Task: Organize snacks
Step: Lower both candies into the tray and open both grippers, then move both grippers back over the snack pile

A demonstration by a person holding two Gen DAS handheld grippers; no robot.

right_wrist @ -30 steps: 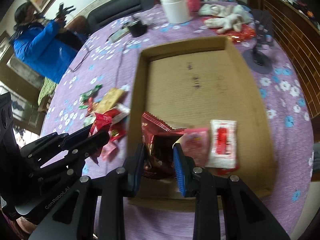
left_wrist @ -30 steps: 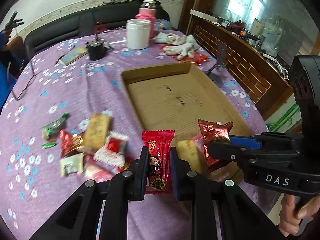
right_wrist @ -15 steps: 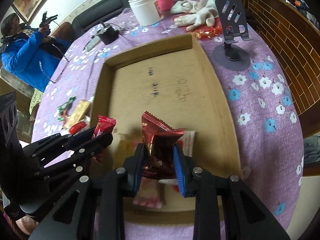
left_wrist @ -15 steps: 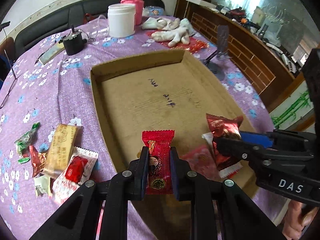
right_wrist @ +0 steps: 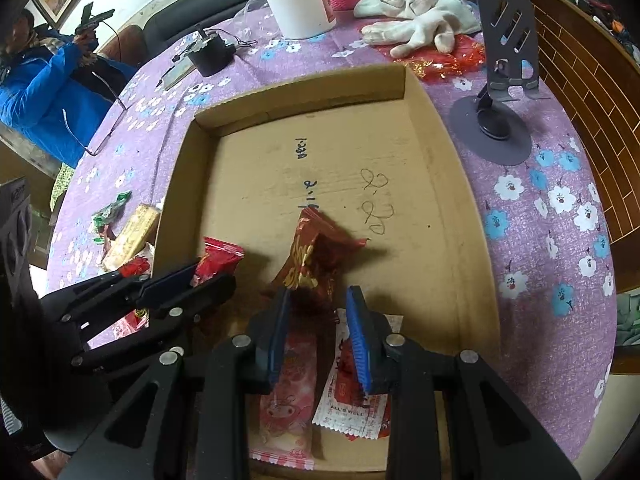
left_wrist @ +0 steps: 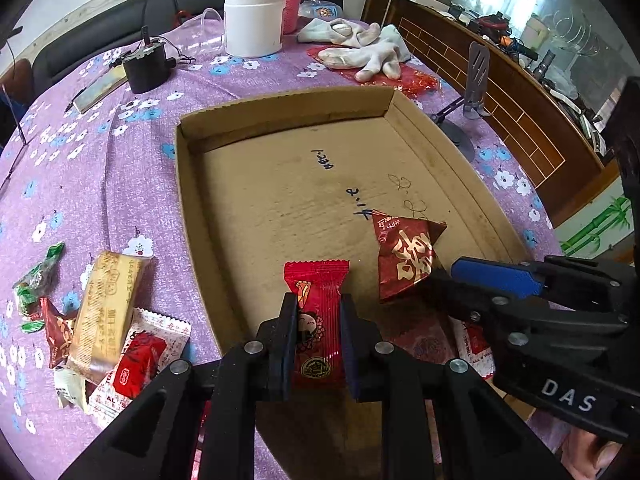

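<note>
while clamped in the left gripper (left_wrist: 318, 334), the red snack packet (left_wrist: 318, 316) points lengthwise along its fingers.

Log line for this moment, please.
left gripper: jaws shut on bright red packet | right gripper: jaws shut on dark red pouch | both over cardboard tray
</note>
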